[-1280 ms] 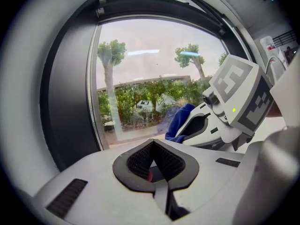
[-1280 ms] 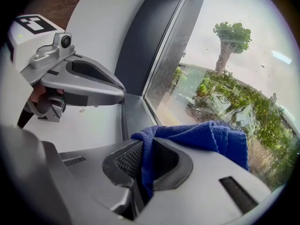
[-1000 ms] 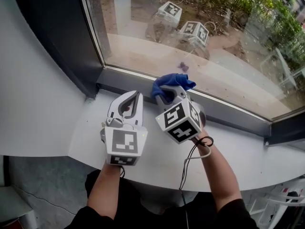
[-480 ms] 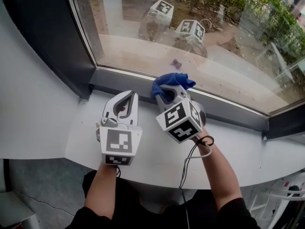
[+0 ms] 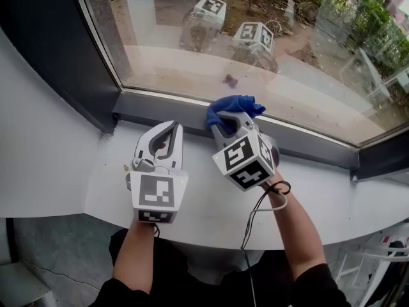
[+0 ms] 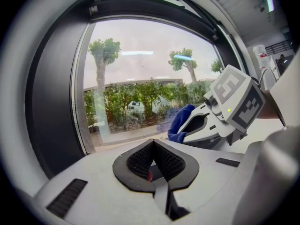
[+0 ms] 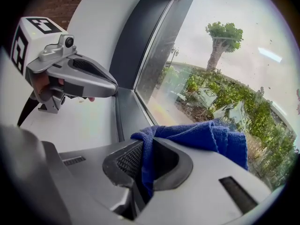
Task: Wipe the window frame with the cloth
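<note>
A white sill (image 5: 204, 217) runs beneath a wide pane, with the dark grey window frame (image 5: 163, 109) along its far edge and garden greenery beyond the glass. You have one cloth (image 5: 234, 103), deep blue and towelling-textured, bunched at the tip of your right gripper (image 5: 223, 124) over the frame's lower rail; whether it touches the rail can't be told. The right gripper view shows what the head view hides: the jaws are clamped on a fold of the cloth, the rest draping over the far jaw toward the glass. Your left gripper (image 5: 172, 128), just left of the other above the sill, has its jaws closed tip to tip with nothing between them (its own view makes that plain). That makes two grippers, and two marker-cube reflections (image 5: 211, 7) in the glass. Only the head view shows the black cable (image 5: 246, 232) hanging from your right wrist.
</note>
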Action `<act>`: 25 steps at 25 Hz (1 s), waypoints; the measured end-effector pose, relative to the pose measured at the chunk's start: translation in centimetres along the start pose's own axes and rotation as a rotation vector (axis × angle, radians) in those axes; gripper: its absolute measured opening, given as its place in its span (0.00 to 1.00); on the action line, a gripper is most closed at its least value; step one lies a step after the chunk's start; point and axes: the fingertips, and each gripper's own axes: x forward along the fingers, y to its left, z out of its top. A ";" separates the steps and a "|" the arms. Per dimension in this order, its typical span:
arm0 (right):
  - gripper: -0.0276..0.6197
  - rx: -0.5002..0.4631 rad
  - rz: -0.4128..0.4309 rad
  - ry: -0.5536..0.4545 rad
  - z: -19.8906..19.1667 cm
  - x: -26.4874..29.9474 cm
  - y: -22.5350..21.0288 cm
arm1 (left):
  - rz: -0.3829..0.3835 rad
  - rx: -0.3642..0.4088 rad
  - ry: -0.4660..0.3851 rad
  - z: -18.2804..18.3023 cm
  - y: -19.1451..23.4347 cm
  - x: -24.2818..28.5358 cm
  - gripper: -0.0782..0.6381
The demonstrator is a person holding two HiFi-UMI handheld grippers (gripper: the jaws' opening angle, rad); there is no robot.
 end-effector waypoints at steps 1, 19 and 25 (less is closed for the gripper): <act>0.08 0.001 -0.002 0.002 -0.1 -0.1 0.0 | -0.001 0.001 0.000 0.0 -0.1 0.0 0.12; 0.08 0.030 -0.041 0.034 -2.6 -1.6 -1.4 | -0.036 0.020 -0.011 0.0 -1.5 0.3 0.12; 0.08 0.042 -0.053 0.035 -3.2 -2.2 -1.8 | -0.043 0.017 -0.011 0.0 -1.7 0.2 0.12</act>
